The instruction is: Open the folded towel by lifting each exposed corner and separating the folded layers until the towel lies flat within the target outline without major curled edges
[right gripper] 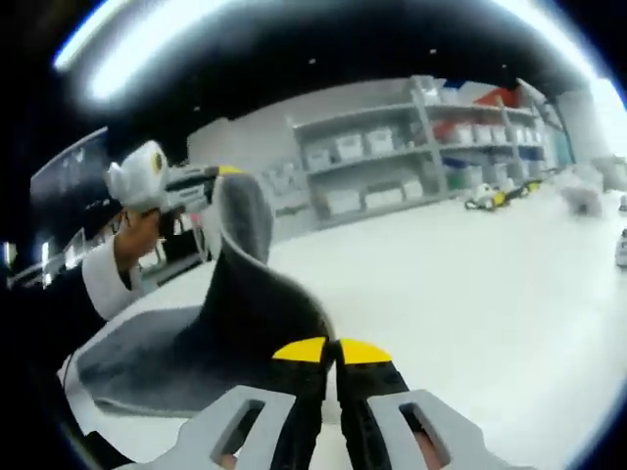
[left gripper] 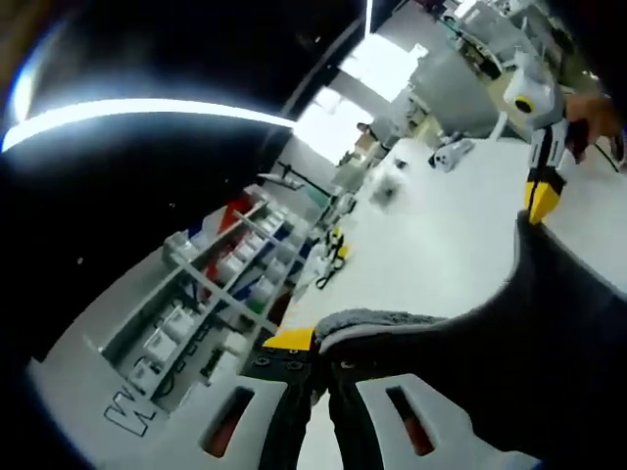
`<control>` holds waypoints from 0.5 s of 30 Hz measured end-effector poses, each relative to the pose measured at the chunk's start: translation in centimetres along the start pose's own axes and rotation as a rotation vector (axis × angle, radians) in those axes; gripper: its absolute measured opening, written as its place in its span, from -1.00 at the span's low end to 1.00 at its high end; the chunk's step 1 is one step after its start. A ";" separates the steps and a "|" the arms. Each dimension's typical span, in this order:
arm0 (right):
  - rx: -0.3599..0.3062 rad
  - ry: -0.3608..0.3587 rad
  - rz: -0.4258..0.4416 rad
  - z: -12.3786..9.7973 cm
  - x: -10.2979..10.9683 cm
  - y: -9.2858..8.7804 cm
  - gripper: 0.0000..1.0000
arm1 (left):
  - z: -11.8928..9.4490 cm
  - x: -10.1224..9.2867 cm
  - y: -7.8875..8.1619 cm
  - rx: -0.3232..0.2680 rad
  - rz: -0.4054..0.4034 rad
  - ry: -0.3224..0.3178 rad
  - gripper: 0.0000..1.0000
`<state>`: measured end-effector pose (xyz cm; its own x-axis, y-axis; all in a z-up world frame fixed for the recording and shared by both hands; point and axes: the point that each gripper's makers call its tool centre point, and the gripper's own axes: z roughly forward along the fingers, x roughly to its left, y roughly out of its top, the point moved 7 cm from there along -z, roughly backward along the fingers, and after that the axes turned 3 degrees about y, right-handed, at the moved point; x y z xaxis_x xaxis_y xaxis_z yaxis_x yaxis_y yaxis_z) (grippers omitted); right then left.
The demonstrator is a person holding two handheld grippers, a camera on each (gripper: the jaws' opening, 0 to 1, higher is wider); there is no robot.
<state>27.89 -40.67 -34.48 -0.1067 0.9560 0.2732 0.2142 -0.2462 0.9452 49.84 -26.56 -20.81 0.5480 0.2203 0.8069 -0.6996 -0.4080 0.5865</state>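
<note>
From my left tongs (left gripper: 318, 357) I see both jaws pressed together on a corner of the dark grey towel (left gripper: 549, 333), its lighter terry edge bunched right at the yellow tips. The cloth sweeps away from that pinch to my right, lifted off the white tabletop (left gripper: 431, 245), and climbs to the far corner where my right tongs (left gripper: 541, 201) come into view, yellow-tipped, with a hand (left gripper: 593, 116) behind them. Beyond the left tongs, off to their left, a grey shelving rack (left gripper: 211, 294) holds white bins and red and blue items; further along the tabletop sit small white gadgets, too blurred to name.

From my right tongs (right gripper: 331, 352) the jaws are likewise closed on the towel (right gripper: 250, 313), which rises from the pinch as a dark peak and runs up to my left tongs (right gripper: 220, 176) held by a hand (right gripper: 137, 235) in a white cuff. This view adds what the other hides: the towel's lower part sags leftward in a grey fold (right gripper: 137, 367), seemingly resting on the tabletop (right gripper: 470, 284). Behind, shelves (right gripper: 411, 147) carry white boxes.
</note>
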 end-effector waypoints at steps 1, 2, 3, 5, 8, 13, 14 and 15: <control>-0.002 0.000 -0.007 -0.2 0.1 0.4 -1.00 | 0.2 0.1 -0.3 0.011 0.013 0.001 -0.96; -0.002 0.002 -0.022 -0.7 0.4 0.9 -1.00 | 0.4 0.2 -0.7 0.023 0.027 0.003 -0.96; 0.001 0.006 -0.035 -1.0 0.6 1.4 -1.00 | 0.6 0.1 -0.9 0.032 0.036 0.000 -0.96; -0.002 0.015 -0.059 -1.8 1.3 2.2 -1.00 | 0.8 0.0 -1.3 0.041 0.040 -0.004 -0.96; -0.002 0.013 -0.086 -2.8 1.9 3.1 -1.00 | 1.5 -0.4 -1.8 0.053 0.033 -0.015 -0.96; -0.004 -0.023 -0.116 -5.1 3.2 4.6 -1.00 | 2.6 -1.5 -2.0 0.068 0.039 -0.044 -0.96; -0.005 -0.022 -0.111 -5.4 3.4 4.8 -1.00 | 2.8 -1.6 -2.0 0.069 0.040 -0.048 -0.96; -0.007 -0.018 -0.113 -5.7 3.8 4.8 -1.00 | 3.0 -1.8 -2.0 0.070 0.042 -0.051 -0.96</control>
<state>22.94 -39.18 -27.90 -0.1126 0.9805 0.1613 0.1950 -0.1374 0.9711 51.61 -28.82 -23.65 0.5422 0.1572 0.8254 -0.6900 -0.4773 0.5442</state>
